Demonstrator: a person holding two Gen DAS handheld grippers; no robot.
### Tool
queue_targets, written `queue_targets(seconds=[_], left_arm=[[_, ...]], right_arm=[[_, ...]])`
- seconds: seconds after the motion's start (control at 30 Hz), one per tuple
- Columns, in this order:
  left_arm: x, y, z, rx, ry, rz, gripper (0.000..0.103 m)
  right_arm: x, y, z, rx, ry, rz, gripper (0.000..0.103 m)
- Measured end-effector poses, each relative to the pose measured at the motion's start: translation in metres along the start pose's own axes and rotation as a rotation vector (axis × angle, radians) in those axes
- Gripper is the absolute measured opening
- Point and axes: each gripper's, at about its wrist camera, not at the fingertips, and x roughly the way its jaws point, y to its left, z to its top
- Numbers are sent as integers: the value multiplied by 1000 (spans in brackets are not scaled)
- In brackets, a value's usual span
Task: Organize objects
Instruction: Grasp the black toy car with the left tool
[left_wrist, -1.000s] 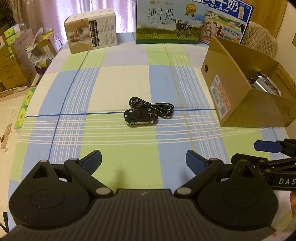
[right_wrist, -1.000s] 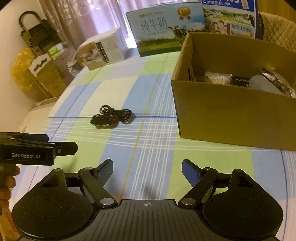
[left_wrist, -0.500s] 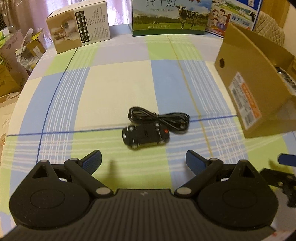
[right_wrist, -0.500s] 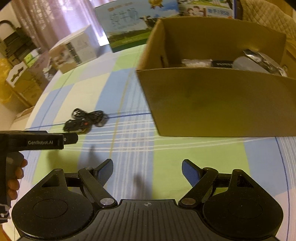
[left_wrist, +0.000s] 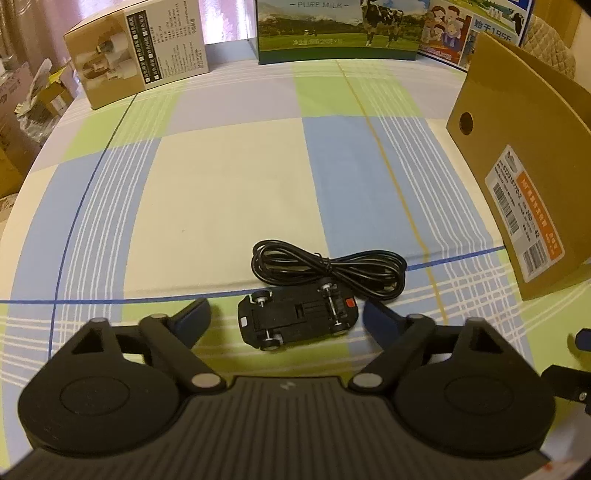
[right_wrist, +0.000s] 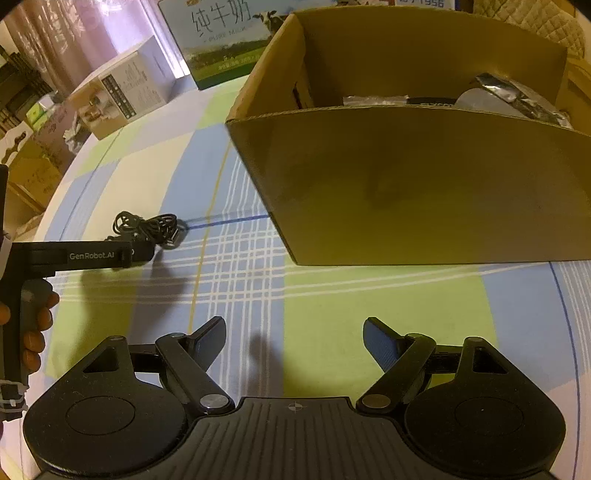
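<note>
The left gripper (left_wrist: 286, 317) is straddling the overturned toy car (left_wrist: 297, 321) on the table (left_wrist: 221, 192), jaws wide, gripping nothing; the cable (left_wrist: 328, 267) is lying just behind. The right gripper (right_wrist: 294, 341) is hovering open, empty. The box (right_wrist: 424, 177) is holding several items — car and cable are remaining.

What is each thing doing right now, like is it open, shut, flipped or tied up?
Small black toy car: upside down, wheels up, lying between the left fingers.
Black cable: coiled, tied in the middle.
Brown cardboard box: open-topped, holding items.
Left gripper: open around the car.
Right gripper: open, empty.
</note>
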Motion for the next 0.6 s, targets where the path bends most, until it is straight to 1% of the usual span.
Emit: queue_targets(seconds=[0.07, 0.1, 0.17, 0.3, 0.43, 0.53, 0.6], left_arm=[[0, 2, -2, 3, -3, -6, 76], [-1, 4, -3, 1, -11, -8, 70], [-5, 10, -7, 2, -26, -5, 64], [-10, 28, -16, -18, -29, 8, 64], [-19, 55, -28, -58, -21, 39, 64], [-25, 74, -37, -94, -16, 61, 64], [-28, 84, -41, -114, -13, 73, 64]], right_arm=[[2, 5, 0, -13, 5, 5, 79], [3, 8, 0, -23, 6, 10, 79], [5, 16, -1, -51, 10, 21, 79], [11, 38, -3, -128, 15, 61, 78], [20, 67, -2, -240, 6, 102, 78], [28, 89, 4, -327, -35, 121, 78], [34, 104, 11, -389, -78, 122, 76]])
